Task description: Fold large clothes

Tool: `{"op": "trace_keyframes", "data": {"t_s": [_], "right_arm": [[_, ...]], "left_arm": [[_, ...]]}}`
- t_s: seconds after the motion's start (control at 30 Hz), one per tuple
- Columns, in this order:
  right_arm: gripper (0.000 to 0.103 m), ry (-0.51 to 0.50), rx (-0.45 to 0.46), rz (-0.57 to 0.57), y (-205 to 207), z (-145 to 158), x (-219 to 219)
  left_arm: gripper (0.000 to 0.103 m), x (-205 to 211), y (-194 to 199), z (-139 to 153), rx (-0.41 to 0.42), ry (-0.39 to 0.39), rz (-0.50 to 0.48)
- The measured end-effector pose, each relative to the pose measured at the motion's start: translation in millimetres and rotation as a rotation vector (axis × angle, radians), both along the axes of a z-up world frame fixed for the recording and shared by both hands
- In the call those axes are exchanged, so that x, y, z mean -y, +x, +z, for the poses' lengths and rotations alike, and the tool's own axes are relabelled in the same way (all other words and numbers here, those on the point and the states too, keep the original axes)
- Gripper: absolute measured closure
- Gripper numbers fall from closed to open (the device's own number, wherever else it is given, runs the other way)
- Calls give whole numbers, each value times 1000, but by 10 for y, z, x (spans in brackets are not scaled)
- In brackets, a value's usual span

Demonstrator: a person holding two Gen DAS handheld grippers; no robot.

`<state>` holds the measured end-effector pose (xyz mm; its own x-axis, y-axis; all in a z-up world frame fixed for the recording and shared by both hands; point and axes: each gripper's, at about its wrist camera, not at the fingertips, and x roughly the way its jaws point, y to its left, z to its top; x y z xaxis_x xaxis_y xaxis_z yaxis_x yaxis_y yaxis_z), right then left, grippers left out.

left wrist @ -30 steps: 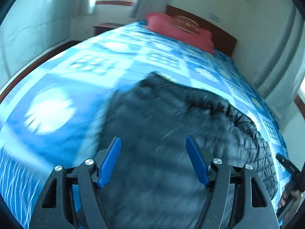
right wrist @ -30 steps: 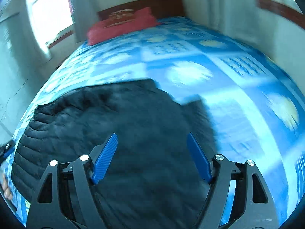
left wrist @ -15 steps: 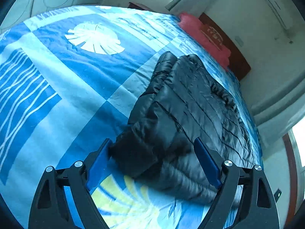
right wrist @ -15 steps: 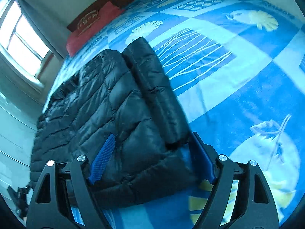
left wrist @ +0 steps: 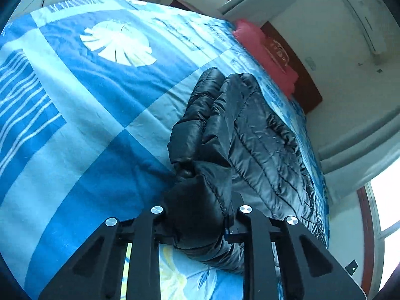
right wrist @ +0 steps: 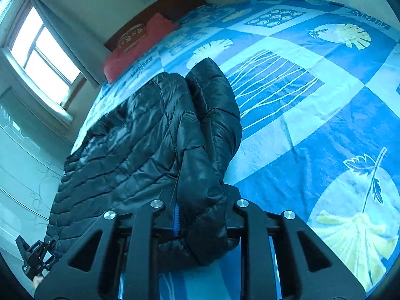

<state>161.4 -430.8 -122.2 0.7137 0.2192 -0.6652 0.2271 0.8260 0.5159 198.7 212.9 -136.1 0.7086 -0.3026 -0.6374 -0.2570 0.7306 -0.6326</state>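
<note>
While the black puffer jacket [left wrist: 262,135] lies spread across the blue patterned bedspread [left wrist: 87,115], each hand has taken one near corner of it. The left tongs [left wrist: 197,215] are closing on a bunched wad of the quilted fabric at the jacket's near edge, and the padding fills the gap between the jaws. The right tongs [right wrist: 200,215] are closing likewise on the other corner, where a folded-in sleeve [right wrist: 215,105] runs along the jacket's side; a strip of blue pad shows against the cloth. Gripping both corners at once probably serves to lift the hem evenly, so the thick body can be carried over toward the collar end without skewing. The far end of the jacket points toward the red pillow [right wrist: 140,47] at the wooden headboard [right wrist: 172,2]. A fold across the length looks not yet made.
</note>
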Motion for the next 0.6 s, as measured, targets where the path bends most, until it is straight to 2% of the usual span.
{"op": "trace_keyframes", "data": {"t_s": [0.23, 0.6], "right_arm": [[83, 14, -5, 32, -330, 36, 35], [83, 10, -25, 58, -952, 3, 43]], "left_arm": [[80, -87, -363, 23, -9, -8, -16], [80, -152, -988, 14, -30, 33, -50]]}}
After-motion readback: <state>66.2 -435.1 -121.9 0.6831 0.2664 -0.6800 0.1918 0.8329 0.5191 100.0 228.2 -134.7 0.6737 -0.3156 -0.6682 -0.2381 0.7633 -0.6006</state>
